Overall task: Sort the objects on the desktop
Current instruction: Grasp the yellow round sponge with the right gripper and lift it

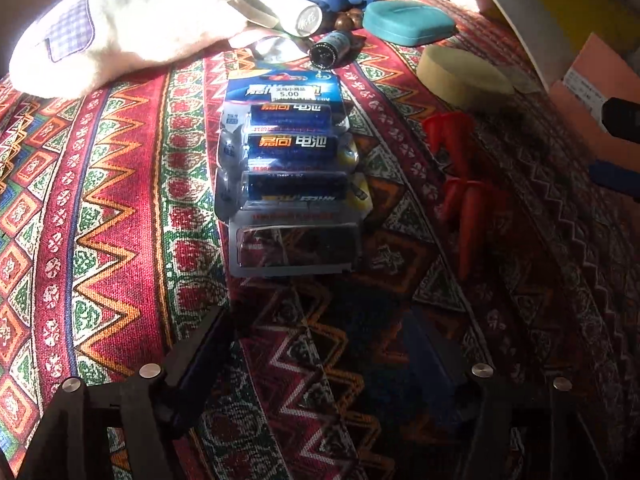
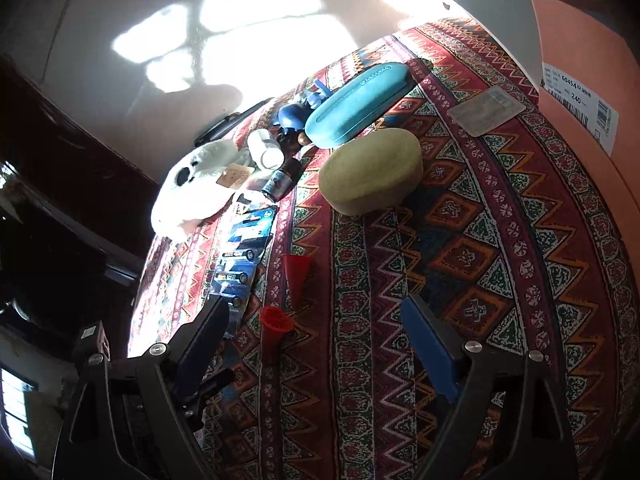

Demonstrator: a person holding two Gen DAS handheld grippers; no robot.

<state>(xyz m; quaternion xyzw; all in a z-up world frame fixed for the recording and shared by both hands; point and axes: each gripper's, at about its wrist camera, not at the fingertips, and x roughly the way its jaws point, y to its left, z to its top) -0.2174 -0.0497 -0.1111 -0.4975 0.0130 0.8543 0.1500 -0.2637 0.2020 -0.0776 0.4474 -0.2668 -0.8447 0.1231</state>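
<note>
Evidently both grippers (image 1: 320, 344) (image 2: 316, 320) wide, empty.

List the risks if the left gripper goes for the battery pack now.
The battery pack is a flat, glossy blister card on the tablecloth; the open left gripper may slip off or snag cloth. Two red cones lie beside it and could get knocked.

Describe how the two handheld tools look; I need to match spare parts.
Both are black, angular linkage frames with round silver bolt heads. The right tool has flat blue pads on its fingers. The left tool sits in shadow; its pads look dark blue. No cables or sleeves show.
</note>
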